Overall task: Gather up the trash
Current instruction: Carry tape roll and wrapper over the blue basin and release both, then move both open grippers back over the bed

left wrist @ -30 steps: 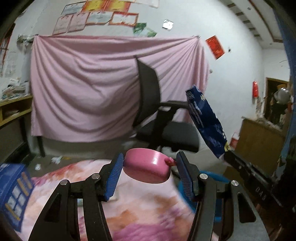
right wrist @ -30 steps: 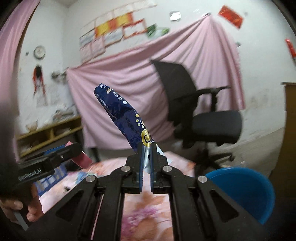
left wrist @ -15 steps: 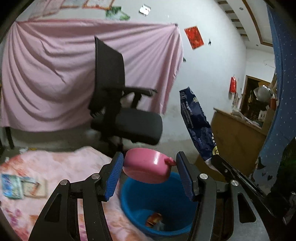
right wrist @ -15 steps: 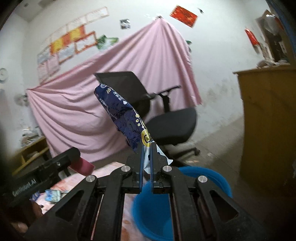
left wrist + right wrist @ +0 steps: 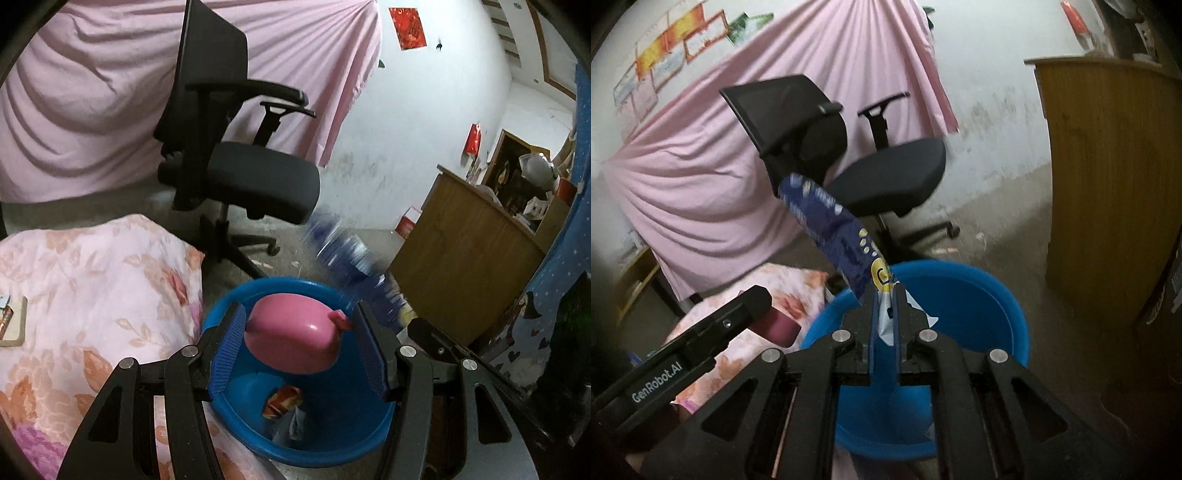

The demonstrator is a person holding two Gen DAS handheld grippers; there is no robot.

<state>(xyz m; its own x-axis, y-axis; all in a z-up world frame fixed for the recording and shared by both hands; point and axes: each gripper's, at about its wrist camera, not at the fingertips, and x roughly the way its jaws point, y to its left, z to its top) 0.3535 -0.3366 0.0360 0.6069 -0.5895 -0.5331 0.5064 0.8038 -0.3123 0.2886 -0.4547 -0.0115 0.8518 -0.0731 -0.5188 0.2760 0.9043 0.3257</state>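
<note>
Left gripper [image 5: 297, 341]: blue ribbed pads clamped on a pink plastic bowl [image 5: 293, 334], one pad at each side; the bowl is tilted, underside toward the camera, a small lug at its 3 o'clock edge against the right-hand pad. It hangs directly above the blue basin [image 5: 221, 317].

Right gripper [image 5: 884, 308]: jaws opening, a narrow gap between the pads; the white tail of a dark blue snack wrapper [image 5: 834, 229] stands between them, and whether the pads press on it cannot be told. The wrapper leans up toward 11 o'clock, blurred, over the basin's near rim. In the left wrist view it shows as a blue blur at 2 o'clock of the bowl.

Blue basin: round, on the floor; holds a red-orange wrapper [image 5: 282, 400] and a grey scrap of packaging [image 5: 291, 424] at its bottom.

Floral bedspread [image 5: 96, 295]: pink and peach, touching the basin at 9 o'clock.

Black office chair [image 5: 236, 155]: beyond the basin at 12 o'clock, before a pink hanging sheet [image 5: 92, 110].

Wooden cabinet [image 5: 465, 258]: at 2 o'clock of the basin, near it.
</note>
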